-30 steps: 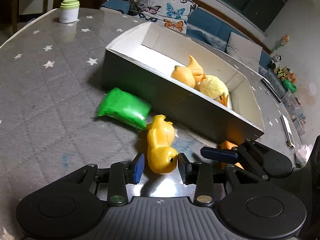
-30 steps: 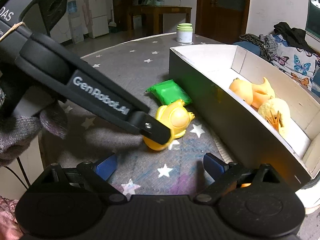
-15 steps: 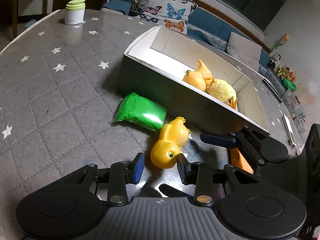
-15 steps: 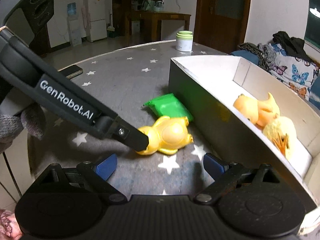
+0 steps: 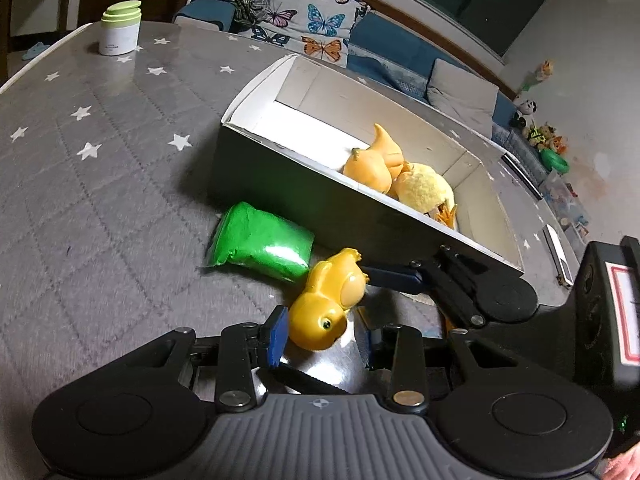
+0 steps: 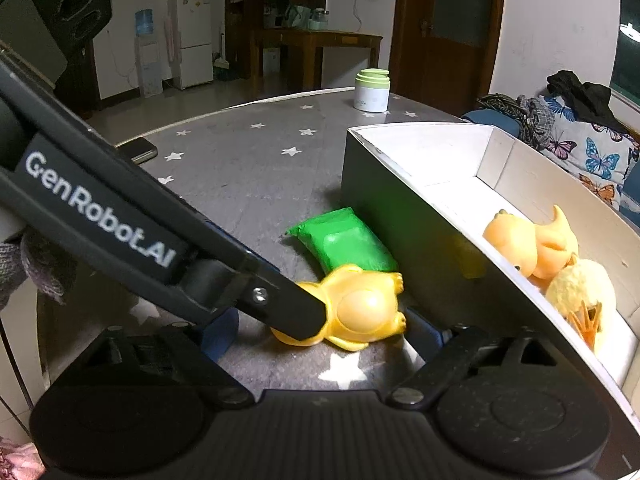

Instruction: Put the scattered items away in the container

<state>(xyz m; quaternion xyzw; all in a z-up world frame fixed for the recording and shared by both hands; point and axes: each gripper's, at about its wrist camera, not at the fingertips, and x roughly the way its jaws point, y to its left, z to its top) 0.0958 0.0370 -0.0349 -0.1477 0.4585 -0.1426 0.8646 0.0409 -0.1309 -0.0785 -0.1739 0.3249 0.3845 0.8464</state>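
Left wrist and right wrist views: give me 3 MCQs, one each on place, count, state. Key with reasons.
1. Where is the green packet?
A. in the box
B. on the table beside the box
C. in a gripper

2. How many toys lie inside the white box?
A. one
B. two
C. four

3. The left gripper is:
A. open around the yellow duck's head
B. shut and empty
C. out of view

Key: 1 B, it lies against the box's outer wall. 2 B, an orange duck and a fluffy chick. 3 A, the yellow duck sits between spread fingers.

The left tool [image 5: 318,334] points low, fingers parted; the right tool [image 6: 320,330] reaches in just beside it, fingers spread wide.
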